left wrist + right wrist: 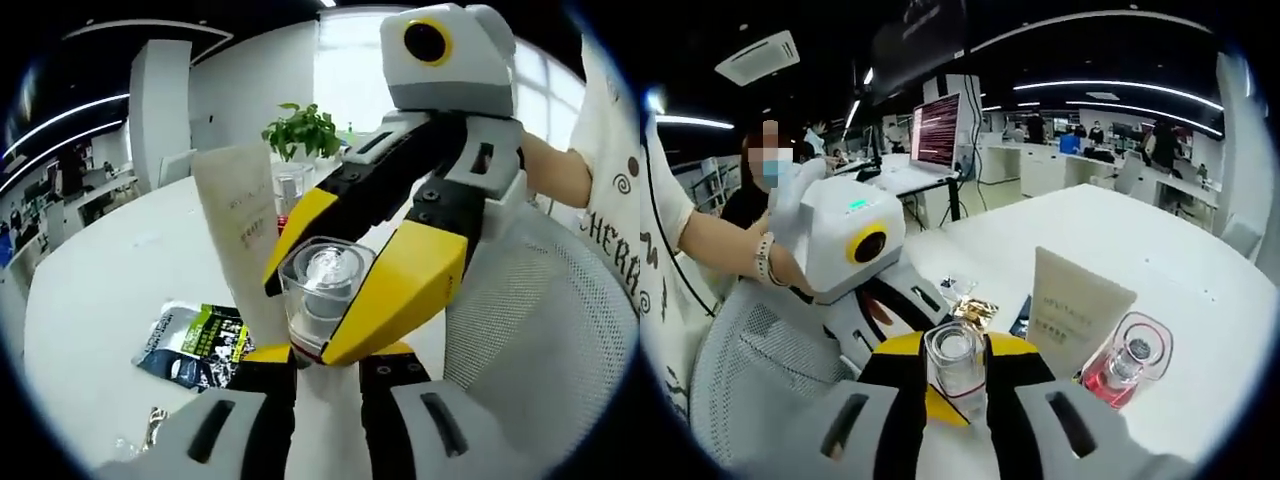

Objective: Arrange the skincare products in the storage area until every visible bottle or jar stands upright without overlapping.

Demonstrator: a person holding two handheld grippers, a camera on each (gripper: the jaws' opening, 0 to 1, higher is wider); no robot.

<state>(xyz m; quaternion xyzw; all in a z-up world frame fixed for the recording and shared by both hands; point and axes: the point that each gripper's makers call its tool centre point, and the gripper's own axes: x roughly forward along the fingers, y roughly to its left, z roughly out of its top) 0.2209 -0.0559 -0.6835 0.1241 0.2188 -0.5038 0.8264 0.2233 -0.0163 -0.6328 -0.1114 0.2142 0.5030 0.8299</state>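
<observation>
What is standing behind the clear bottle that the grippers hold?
Behind the clear bottle stands a white tube, upright. Further back is a green plant. The tube's bottom end is covered by the left gripper.

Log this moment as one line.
right gripper: shut on clear jar | left gripper: also on jar | cream tube: upright | pink bottle: beside tube

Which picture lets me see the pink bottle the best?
The right gripper view. There the pink bottle stands in the open on the white table, right beside the cream tube. In the left gripper view I can't pick it out for sure; the tube and the tongs cover that area.
</observation>
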